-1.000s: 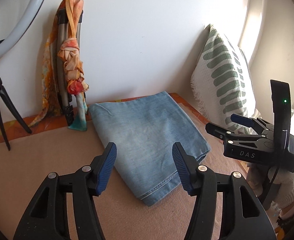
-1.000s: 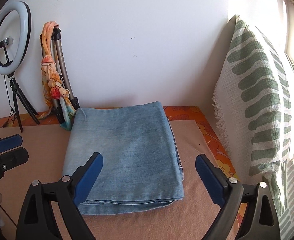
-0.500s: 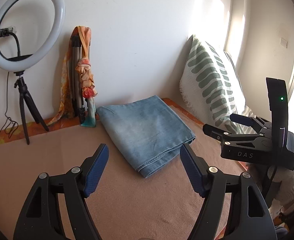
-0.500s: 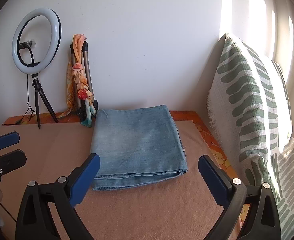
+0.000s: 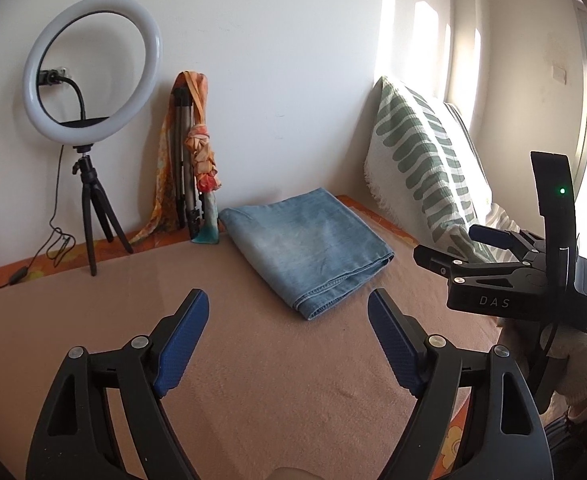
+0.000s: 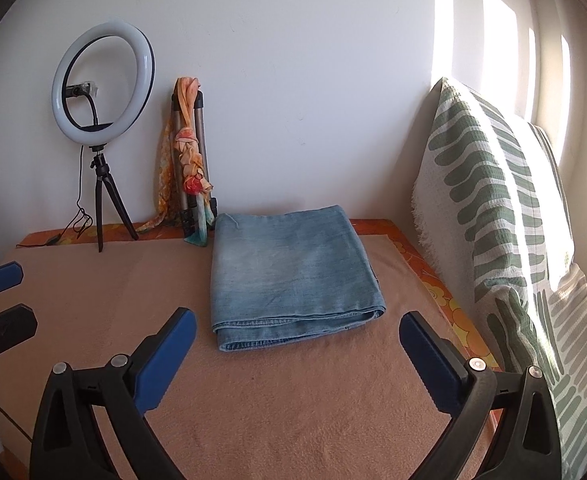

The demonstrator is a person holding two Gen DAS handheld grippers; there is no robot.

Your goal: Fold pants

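Covering the worktop (image 6: 277,420), a tan blanket. Leaning at the right, a leaf-print pillow (image 6: 489,216). Lying folded near the back wall, blue pants (image 6: 289,272). Hovering apart from them, jaws spread and empty, right gripper (image 6: 297,356) and left gripper (image 5: 287,340).
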